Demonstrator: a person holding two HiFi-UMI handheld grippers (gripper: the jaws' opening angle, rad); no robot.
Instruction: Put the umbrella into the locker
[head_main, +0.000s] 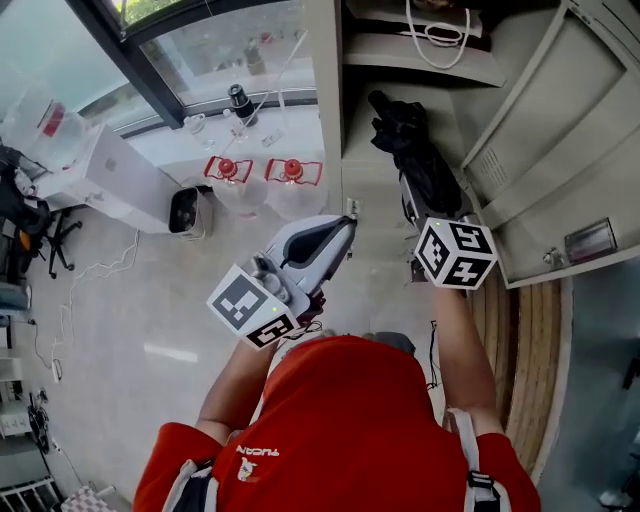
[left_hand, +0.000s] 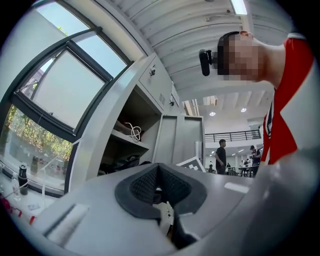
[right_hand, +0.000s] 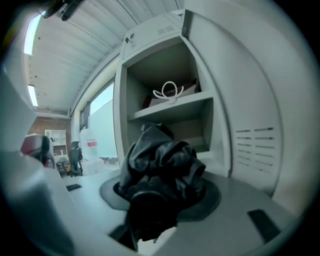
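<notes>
A black umbrella (head_main: 418, 160), folded down into a soft, crumpled bundle of matte fabric, is clamped between the jaws of the right gripper (head_main: 416, 205) near the upper centre of the head view. In the right gripper view the creased cloth bulges over the dark rubbery pads and fills the middle of the frame. The umbrella's far end points up the frame to the mouth of the locker's lower compartment; how far inside it reaches cannot be told.

The locker (head_main: 520, 120) is pale grey sheet metal with flat, square-edged panels. A thin shelf (head_main: 430, 62) divides it, and on that shelf lies a looped white cord (head_main: 438, 32). Its door (head_main: 575, 170) stands swung open at the right, smooth-faced, and the right gripper view shows rows of narrow vent slits in the metal at the frame's right.

The left gripper (head_main: 343, 228) sits at centre frame, well apart from the umbrella, a smooth grey wedge-shaped shell. Its jaws are pressed together with nothing between them — the ribbed dark pads meet in a tight seam.

Each gripper carries a white cube (head_main: 455, 252) printed with black square markers. A person's red shirt (head_main: 350, 430) fills the bottom. On the glossy pale floor (head_main: 150, 320) at upper left, two clear round water jugs (head_main: 262, 183) with red caps stand below a window (head_main: 240, 40).
</notes>
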